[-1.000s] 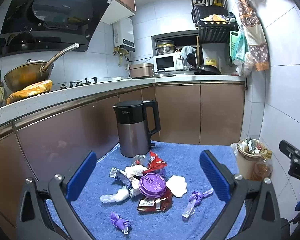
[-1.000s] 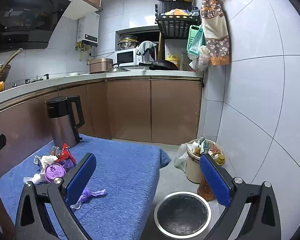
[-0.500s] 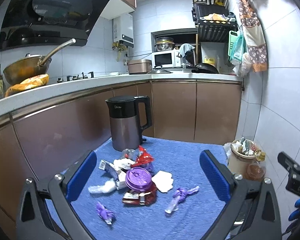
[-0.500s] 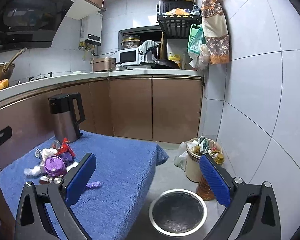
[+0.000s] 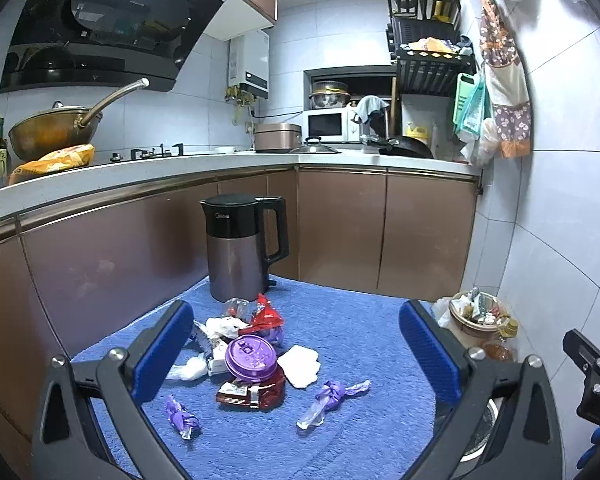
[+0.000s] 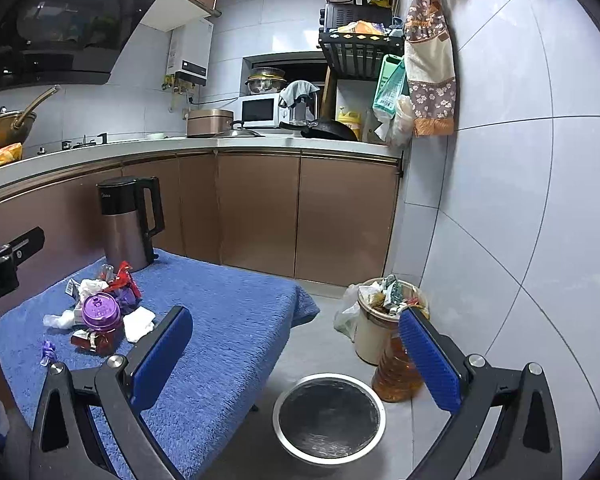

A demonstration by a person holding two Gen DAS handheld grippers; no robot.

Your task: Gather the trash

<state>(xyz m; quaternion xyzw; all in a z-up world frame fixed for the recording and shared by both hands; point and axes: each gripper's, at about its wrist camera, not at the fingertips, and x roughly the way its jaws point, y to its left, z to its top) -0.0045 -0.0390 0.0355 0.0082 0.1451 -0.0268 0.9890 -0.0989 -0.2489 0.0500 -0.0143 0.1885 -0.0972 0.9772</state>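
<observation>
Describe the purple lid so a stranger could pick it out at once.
Find the blue cloth with the kettle standing at its far edge. In front of the kettle lies a heap of wrappers; the purple lid sits on top of a dark red packet. It is the only round, flat, purple disc there.

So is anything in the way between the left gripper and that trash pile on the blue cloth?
Nothing visible. The left gripper is open, with the trash pile directly ahead between its fingers on the blue cloth. The kettle stands behind the pile, not in front of it.
</observation>
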